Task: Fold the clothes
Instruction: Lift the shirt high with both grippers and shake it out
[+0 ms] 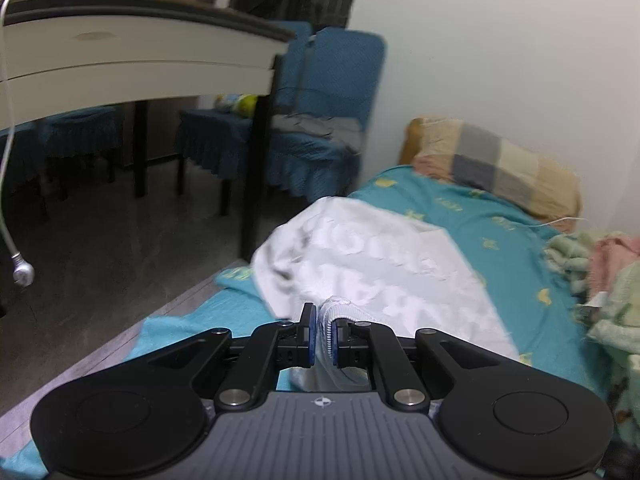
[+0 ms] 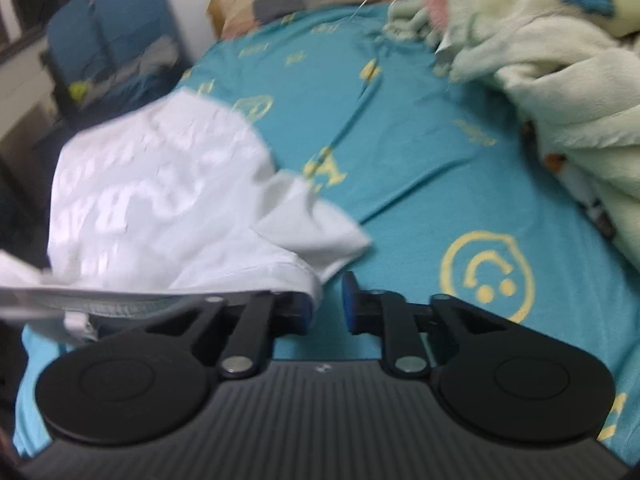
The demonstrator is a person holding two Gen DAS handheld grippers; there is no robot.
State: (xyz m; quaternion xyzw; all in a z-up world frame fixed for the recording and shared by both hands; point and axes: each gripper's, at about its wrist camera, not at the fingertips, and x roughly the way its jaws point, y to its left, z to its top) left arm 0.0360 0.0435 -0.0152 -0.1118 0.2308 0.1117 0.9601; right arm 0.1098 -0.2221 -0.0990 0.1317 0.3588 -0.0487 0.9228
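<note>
1. Left wrist view: your left gripper (image 1: 323, 330) is clamped on a ribbed edge of the white shirt (image 1: 372, 264), the cloth pinched between its blue pads. The rest of the shirt lies bunched ahead on the teal sheet (image 1: 500, 248), near the bed's left edge. A checked pillow (image 1: 492, 164) sits at the far end against the wall. A green blanket (image 1: 600, 292) is heaped at the right. Off the bed to the left stand a table (image 1: 140, 60) and blue-covered chairs (image 1: 320, 120), and a white cable (image 1: 8, 160) hangs at the frame's left.

2. Right wrist view: your right gripper (image 2: 328, 300) has a gap between its pads and nothing caught in it; the shirt's (image 2: 160, 184) hem drapes over the left finger only. The shirt lies to the left, with one flap (image 2: 316, 228) reaching toward the jaws. The blanket (image 2: 560, 80) crowds the right side, and the sheet (image 2: 420, 160) between them is bare.
</note>
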